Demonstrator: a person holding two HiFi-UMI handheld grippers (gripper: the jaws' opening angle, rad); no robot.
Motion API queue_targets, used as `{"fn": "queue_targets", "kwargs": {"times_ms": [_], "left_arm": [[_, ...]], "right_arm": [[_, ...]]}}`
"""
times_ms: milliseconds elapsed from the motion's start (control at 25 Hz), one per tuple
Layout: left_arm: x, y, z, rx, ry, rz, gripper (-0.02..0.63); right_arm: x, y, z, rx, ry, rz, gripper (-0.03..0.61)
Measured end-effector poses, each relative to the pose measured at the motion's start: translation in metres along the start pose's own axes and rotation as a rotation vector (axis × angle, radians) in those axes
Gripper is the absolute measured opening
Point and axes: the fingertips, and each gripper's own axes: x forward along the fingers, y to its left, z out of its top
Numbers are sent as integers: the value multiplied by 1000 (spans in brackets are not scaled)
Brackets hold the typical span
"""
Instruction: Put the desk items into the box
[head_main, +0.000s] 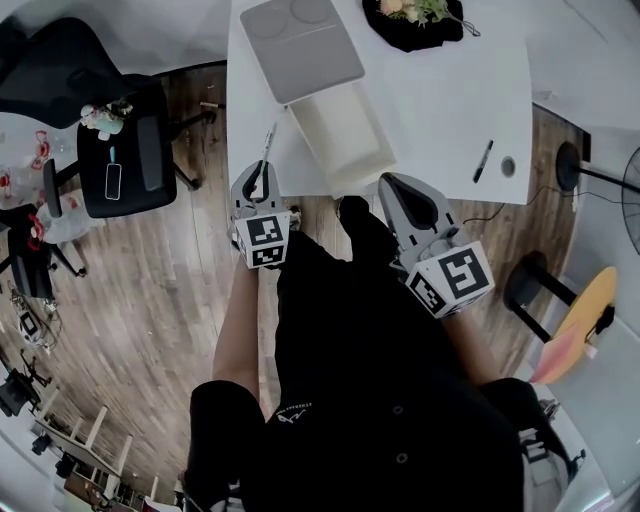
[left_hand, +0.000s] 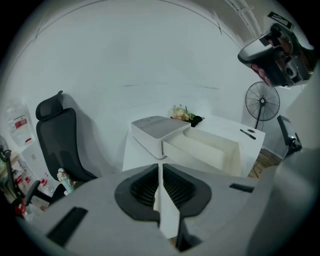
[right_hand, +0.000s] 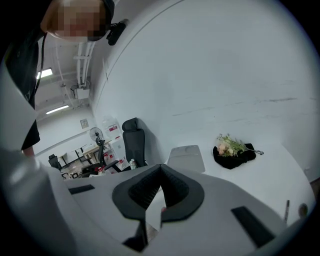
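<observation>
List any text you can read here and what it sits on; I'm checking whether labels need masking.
No text reads clearly in any view.
Marker cubes on the left gripper and right gripper: black-and-white square patterns, no letters.
White logo on the person's black clothing: too small to read.
Red-labelled package beside the chair: print too blurred to read.

Box (head_main: 345, 135) sits mid-frame on the table (head_main: 450, 100), lid (head_main: 300, 45) just above-left of it, flowers (head_main: 415, 20) top centre, pen (head_main: 483, 160) right, chair (head_main: 125, 150) off left.
</observation>
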Motion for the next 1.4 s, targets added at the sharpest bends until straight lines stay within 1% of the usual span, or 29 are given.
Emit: {"fn": "queue_targets", "kwargs": {"times_ms": [160, 320, 440, 600, 880, 1040, 1240, 1320, 1400], "left_arm": [[20, -3, -18, -6, 45, -15, 17], [31, -2, -37, 5, 108, -28, 50], [39, 2, -53, -1, 160, -13, 69], [49, 9, -67, -46, 221, 19, 71], [59, 9, -84, -45, 298, 1, 71], [59, 11, -90, -50, 315, 30, 71], [61, 11, -89, -51, 300, 56, 67], [60, 11, -90, -70, 301, 64, 60], [58, 14, -92, -116, 303, 88, 57]], "right_arm": [[1, -13, -6, 5, 16, -21, -2], [1, -14, -12, 4, 27, -31, -2], [-1, -16, -15, 5, 32, -34, -2], [-4, -22, -18, 12, 36, -46, -2], [-4, -23, -24, 10, 45, -52, -2], [-8, -26, -23, 11, 40, -58, -2], [-10, -31, -21, 11, 39, -60, -2], [-11, -32, -22, 9, 40, -58, -2], [-14, -32, -25, 8, 40, -57, -2]]}}
